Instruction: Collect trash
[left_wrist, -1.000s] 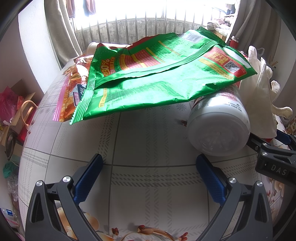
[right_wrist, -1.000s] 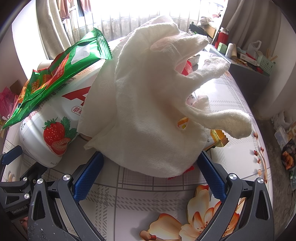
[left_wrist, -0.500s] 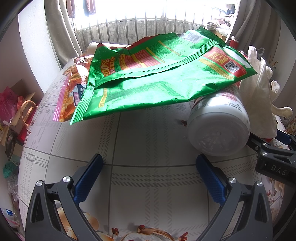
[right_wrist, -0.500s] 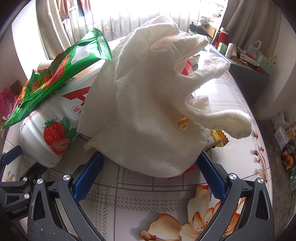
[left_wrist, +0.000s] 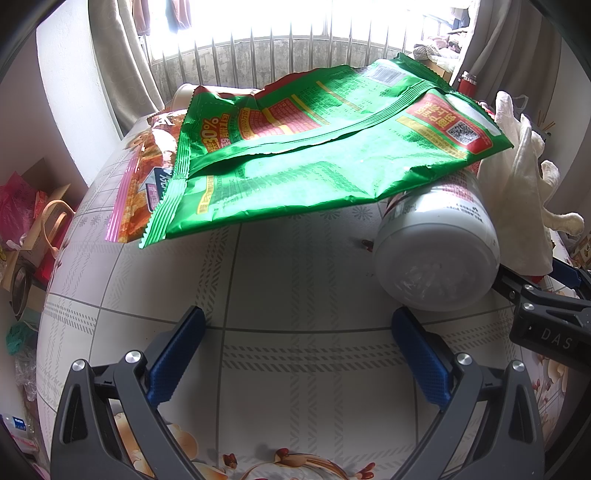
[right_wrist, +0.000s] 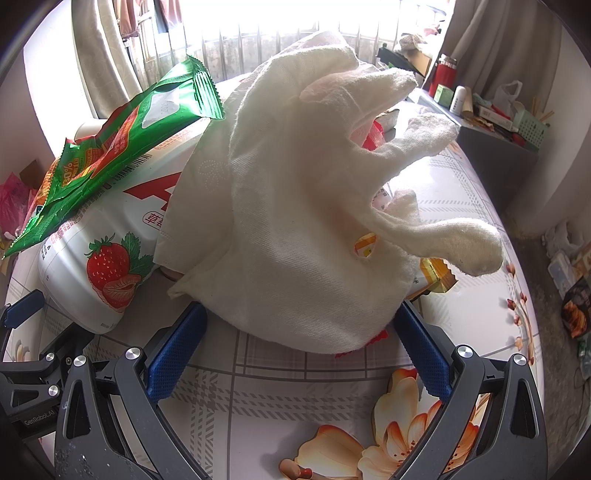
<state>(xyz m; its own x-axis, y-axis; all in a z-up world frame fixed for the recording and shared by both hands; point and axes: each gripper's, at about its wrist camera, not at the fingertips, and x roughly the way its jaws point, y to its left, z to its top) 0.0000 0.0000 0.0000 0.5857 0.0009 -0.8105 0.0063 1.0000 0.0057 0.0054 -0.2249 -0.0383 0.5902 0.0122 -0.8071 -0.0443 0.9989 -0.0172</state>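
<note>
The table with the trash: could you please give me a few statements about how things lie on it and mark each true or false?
1. The green bag lies partly on the white bottle. True.
2. The bottle stands upright. False: it lies on its side.
3. The left gripper holds the bag. False: its jaws are open over the bare table.
4. A white glove leans against the bottle. True.
5. The right gripper is open. True.
</note>
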